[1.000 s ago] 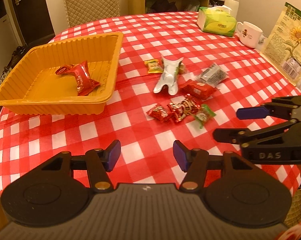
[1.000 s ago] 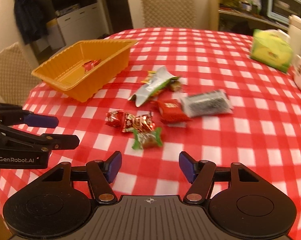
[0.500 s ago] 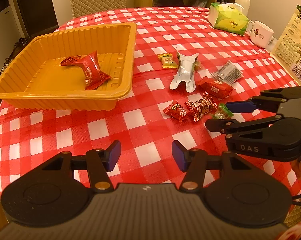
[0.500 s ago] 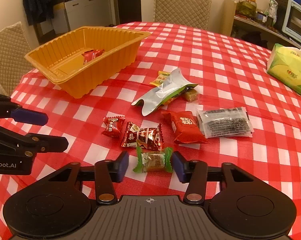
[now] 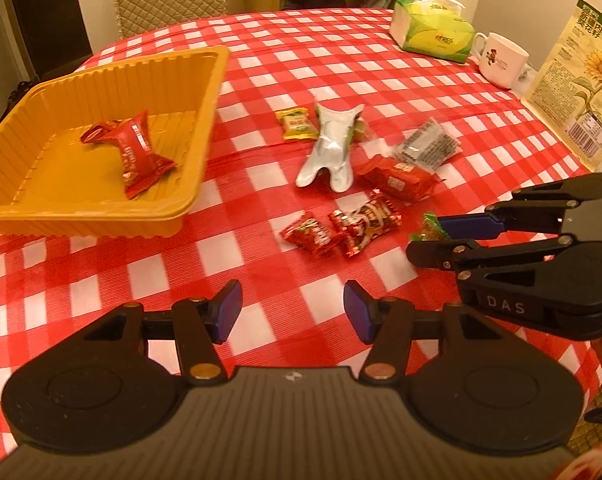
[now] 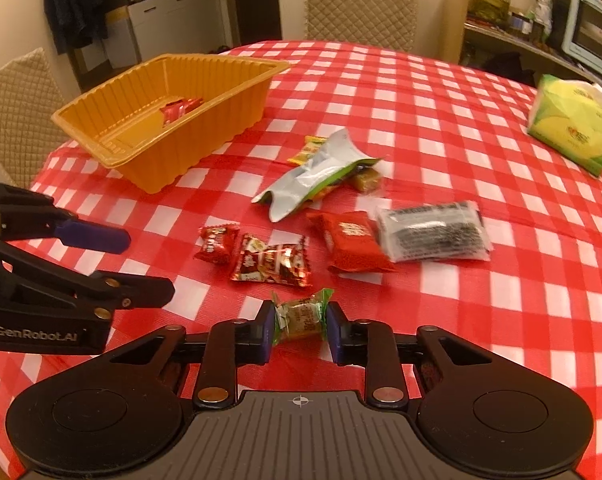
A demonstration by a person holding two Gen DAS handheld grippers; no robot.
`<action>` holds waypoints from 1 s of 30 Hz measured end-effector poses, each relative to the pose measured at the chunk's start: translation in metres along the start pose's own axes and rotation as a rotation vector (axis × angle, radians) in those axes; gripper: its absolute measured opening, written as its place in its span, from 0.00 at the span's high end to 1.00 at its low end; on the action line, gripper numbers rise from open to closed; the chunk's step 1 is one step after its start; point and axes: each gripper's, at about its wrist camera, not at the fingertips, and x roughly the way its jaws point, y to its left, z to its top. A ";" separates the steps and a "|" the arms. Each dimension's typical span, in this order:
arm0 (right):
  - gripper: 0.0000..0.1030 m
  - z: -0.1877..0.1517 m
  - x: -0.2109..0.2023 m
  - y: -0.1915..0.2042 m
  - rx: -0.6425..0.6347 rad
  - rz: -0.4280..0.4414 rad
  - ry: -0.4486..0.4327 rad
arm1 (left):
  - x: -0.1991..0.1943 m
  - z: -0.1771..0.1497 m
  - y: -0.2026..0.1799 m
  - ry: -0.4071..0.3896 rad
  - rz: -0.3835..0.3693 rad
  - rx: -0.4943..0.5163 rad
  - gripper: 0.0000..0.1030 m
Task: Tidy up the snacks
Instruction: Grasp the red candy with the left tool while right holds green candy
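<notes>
My right gripper (image 6: 299,332) sits low on the checked tablecloth. Its jaws are closing, and both pads touch the ends of a green-wrapped candy (image 6: 299,318). From the left wrist view, that gripper (image 5: 427,238) comes in from the right with the candy (image 5: 429,226) between its fingers. My left gripper (image 5: 292,312) hovers open over bare cloth with nothing between its fingers. The orange tray (image 5: 101,216) at the left holds one red packet (image 5: 137,156). Loose snacks lie mid-table: two red candies (image 5: 313,236), a red packet (image 5: 397,176), a silver pouch (image 5: 329,148), a dark sachet (image 5: 429,148) and a yellow candy (image 5: 297,124).
A green tissue pack (image 5: 433,32), a white mug (image 5: 501,60) and a sunflower-seed bag (image 5: 581,80) stand at the far right. Quilted chairs (image 6: 361,4) ring the round table, with a shelf and toaster oven behind.
My right gripper moved forward and down over the green-wrapped candy and its jaws narrowed onto it. My left gripper edged forward, staying open.
</notes>
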 end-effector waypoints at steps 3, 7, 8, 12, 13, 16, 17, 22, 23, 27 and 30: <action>0.73 -0.002 -0.009 -0.011 0.042 -0.005 -0.009 | 0.002 0.004 -0.006 -0.008 -0.008 0.003 0.51; 0.73 -0.004 -0.020 -0.027 0.090 -0.027 -0.017 | 0.006 0.011 -0.012 -0.021 -0.007 -0.017 0.53; 0.73 -0.005 -0.022 -0.031 0.100 -0.036 -0.018 | 0.007 0.013 -0.012 -0.025 -0.005 -0.028 0.53; 0.73 -0.010 -0.030 -0.042 0.128 -0.055 -0.022 | 0.014 0.022 -0.014 -0.034 0.031 -0.074 0.59; 0.73 -0.011 -0.032 -0.043 0.132 -0.057 -0.023 | 0.017 0.024 -0.014 -0.036 0.046 -0.085 0.60; 0.73 -0.015 -0.036 -0.048 0.141 -0.062 -0.023 | 0.023 0.028 -0.013 -0.046 0.078 -0.118 0.63; 0.73 -0.016 -0.036 -0.048 0.142 -0.064 -0.022 | 0.026 0.030 -0.013 -0.042 0.082 -0.124 0.63; 0.73 -0.020 -0.040 -0.055 0.156 -0.069 -0.017 | 0.035 0.030 -0.020 -0.037 0.097 -0.109 0.67; 0.73 -0.021 -0.041 -0.056 0.158 -0.068 -0.017 | 0.036 0.029 -0.020 -0.032 0.102 -0.110 0.69; 0.73 -0.024 -0.043 -0.061 0.161 -0.066 -0.017 | 0.039 0.025 -0.016 -0.015 0.113 -0.122 0.75; 0.73 -0.025 -0.042 -0.063 0.165 -0.060 -0.009 | 0.039 0.023 -0.016 -0.019 0.125 -0.103 0.77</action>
